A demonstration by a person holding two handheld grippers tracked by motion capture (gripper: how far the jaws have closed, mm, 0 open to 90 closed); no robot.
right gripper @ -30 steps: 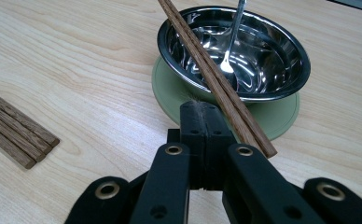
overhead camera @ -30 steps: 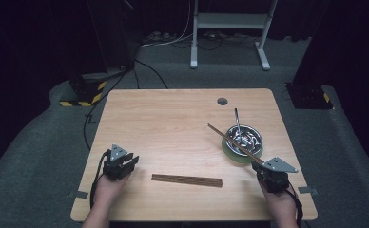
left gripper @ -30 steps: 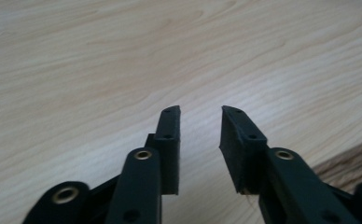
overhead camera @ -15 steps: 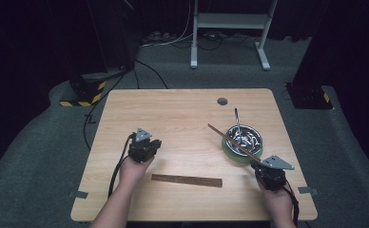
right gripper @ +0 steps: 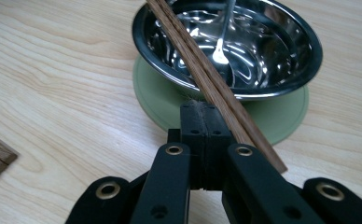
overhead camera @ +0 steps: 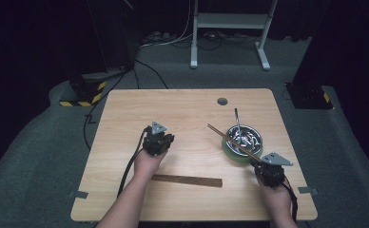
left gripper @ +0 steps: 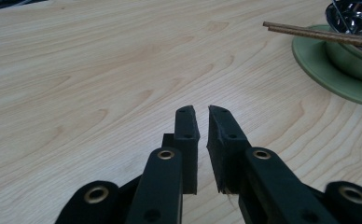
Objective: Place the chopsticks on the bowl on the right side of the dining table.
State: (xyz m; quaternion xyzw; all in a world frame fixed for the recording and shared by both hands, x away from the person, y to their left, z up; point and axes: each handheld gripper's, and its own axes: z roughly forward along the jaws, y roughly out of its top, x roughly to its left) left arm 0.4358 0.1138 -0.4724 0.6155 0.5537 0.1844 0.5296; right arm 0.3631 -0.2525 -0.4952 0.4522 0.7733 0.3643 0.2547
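A steel bowl (overhead camera: 253, 141) stands on a green plate (overhead camera: 230, 153) at the table's right, with a spoon (overhead camera: 237, 118) leaning in it. A pair of brown chopsticks (overhead camera: 228, 140) lies slanted across the bowl's rim. My right gripper (overhead camera: 263, 165) sits just in front of the plate, jaws shut together. In the right gripper view the chopsticks (right gripper: 193, 51) pass over its right finger, not between the pads (right gripper: 201, 106). My left gripper (overhead camera: 168, 139) hovers over the table's middle, shut on nothing (left gripper: 201, 109), pointing toward the plate (left gripper: 328, 77).
A dark wooden strip (overhead camera: 187, 180) lies flat near the front edge, between the two hands. A round cable hole (overhead camera: 222, 101) marks the table's far side. Bare wood (left gripper: 100, 70) spreads in front of the left gripper.
The left hand has moved from the front left corner up and to the right, toward the table's middle. The right hand, bowl and chopsticks have stayed put.
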